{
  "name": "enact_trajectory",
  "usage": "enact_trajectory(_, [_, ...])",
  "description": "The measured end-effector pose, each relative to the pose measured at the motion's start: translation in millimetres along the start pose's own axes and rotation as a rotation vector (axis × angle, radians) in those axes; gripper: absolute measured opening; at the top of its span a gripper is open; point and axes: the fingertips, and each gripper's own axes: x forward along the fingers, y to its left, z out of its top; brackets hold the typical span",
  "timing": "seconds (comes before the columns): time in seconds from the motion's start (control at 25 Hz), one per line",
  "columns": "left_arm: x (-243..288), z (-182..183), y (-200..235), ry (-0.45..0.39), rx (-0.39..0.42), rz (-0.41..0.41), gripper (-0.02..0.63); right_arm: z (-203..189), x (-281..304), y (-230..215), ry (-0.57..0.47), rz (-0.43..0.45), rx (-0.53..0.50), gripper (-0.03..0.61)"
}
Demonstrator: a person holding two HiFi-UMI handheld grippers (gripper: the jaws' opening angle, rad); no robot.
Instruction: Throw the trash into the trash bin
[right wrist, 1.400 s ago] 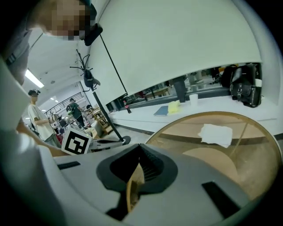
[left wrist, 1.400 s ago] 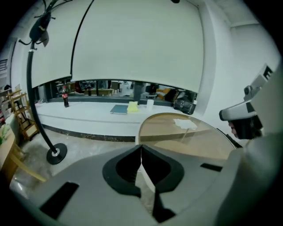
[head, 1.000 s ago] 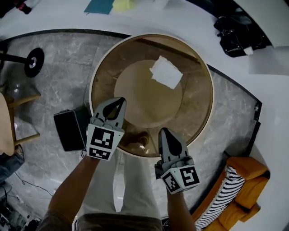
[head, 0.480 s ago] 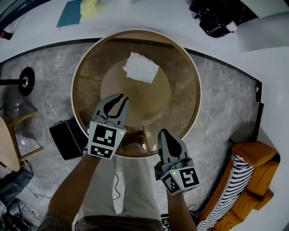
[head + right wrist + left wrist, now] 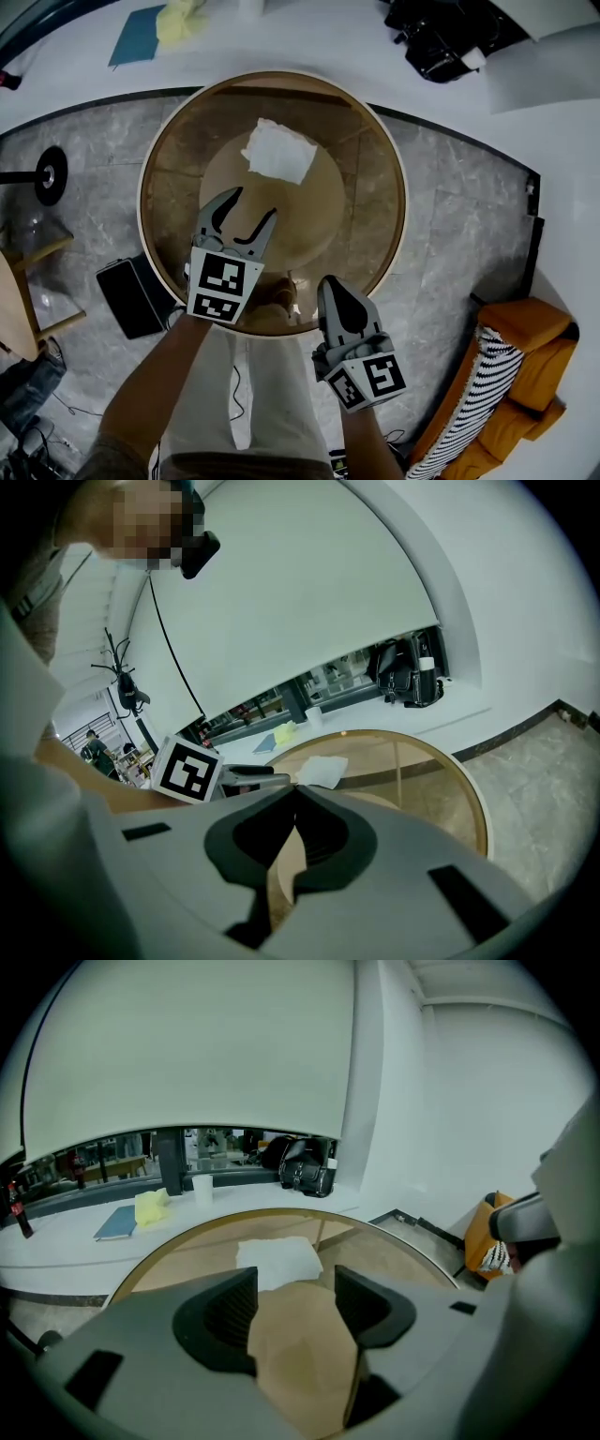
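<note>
A crumpled white tissue (image 5: 278, 152) lies on the round brown glass table (image 5: 394, 187), on its far half. My left gripper (image 5: 253, 206) hovers over the near half, pointing at the tissue (image 5: 278, 1260) but a short way from it. Its jaws have just been opening and hold nothing; in the left gripper view (image 5: 295, 1288) only the table top shows between them. My right gripper (image 5: 328, 281) is shut and empty at the table's near rim. In the right gripper view (image 5: 296, 794) the tissue (image 5: 323, 769) lies ahead, and the left gripper's marker cube is at the left.
A curved white counter behind the table carries a black bag (image 5: 441, 37), a blue book (image 5: 136, 36) and a yellow cloth (image 5: 180, 19). On the floor are a black box (image 5: 127, 295) at the left and an orange sofa (image 5: 511, 375) at the right.
The left gripper's jaws went from shut to open, and it moved farther in over the table toward the tissue. The right gripper shifted slightly and stays shut.
</note>
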Motion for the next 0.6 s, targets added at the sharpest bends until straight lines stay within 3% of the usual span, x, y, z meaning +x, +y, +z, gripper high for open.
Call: enact_trajectory(0.6, [98,-10,12,0.084,-0.013,0.027,0.255,-7,-1,-17,0.053,0.004,0.023,0.017])
